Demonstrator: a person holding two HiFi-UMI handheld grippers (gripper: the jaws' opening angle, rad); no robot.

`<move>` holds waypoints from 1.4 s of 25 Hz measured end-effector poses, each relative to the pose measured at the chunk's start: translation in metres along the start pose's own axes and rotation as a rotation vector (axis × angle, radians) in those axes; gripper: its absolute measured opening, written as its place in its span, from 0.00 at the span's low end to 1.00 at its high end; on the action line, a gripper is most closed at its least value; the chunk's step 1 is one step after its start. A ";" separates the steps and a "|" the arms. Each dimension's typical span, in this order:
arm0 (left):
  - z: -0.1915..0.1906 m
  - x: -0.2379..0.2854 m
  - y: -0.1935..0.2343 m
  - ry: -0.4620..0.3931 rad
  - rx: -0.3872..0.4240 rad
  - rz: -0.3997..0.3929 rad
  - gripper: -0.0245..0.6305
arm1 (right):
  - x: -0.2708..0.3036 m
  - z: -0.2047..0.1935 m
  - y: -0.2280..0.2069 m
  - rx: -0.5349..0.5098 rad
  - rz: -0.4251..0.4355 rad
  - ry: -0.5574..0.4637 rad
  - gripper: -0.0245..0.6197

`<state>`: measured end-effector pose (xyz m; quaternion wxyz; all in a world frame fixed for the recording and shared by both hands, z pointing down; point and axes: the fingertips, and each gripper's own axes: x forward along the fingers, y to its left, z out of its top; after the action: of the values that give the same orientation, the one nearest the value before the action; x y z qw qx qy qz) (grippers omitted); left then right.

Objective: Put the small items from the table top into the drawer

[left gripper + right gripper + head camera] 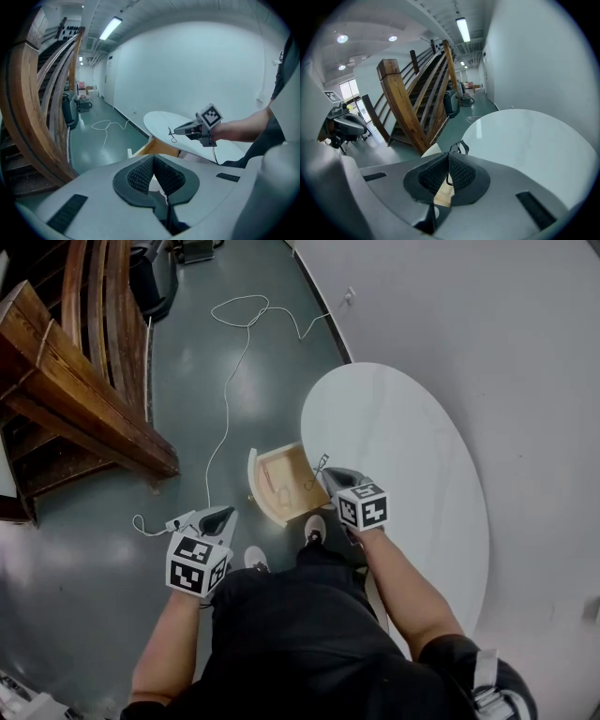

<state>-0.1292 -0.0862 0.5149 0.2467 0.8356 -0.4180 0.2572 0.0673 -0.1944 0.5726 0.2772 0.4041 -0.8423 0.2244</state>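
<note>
A small black wire tool with loop handles, like an eyelash curler, hangs from my right gripper, which is shut on it. It hangs above the open wooden drawer, at the left edge of the white oval table. In the right gripper view the pads pinch the wire tool at the right gripper's tip. My left gripper is low on the left over the floor, away from the drawer, shut with nothing in it. The left gripper view shows its closed left gripper tip, and the right gripper with the tool beyond it.
A wooden staircase fills the left side. A white cable runs across the grey floor to a power strip beside my left gripper. The person's shoes stand below the drawer. A white wall runs behind the table.
</note>
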 end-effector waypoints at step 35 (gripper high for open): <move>-0.057 0.024 0.035 0.170 -0.229 0.100 0.06 | 0.247 -0.122 -0.025 -0.087 -0.154 0.390 0.05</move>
<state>-0.1584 -0.0826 0.5799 0.3619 0.7554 -0.4634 0.2894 -0.0058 -0.2730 0.8279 0.4688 0.4038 -0.7481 0.2398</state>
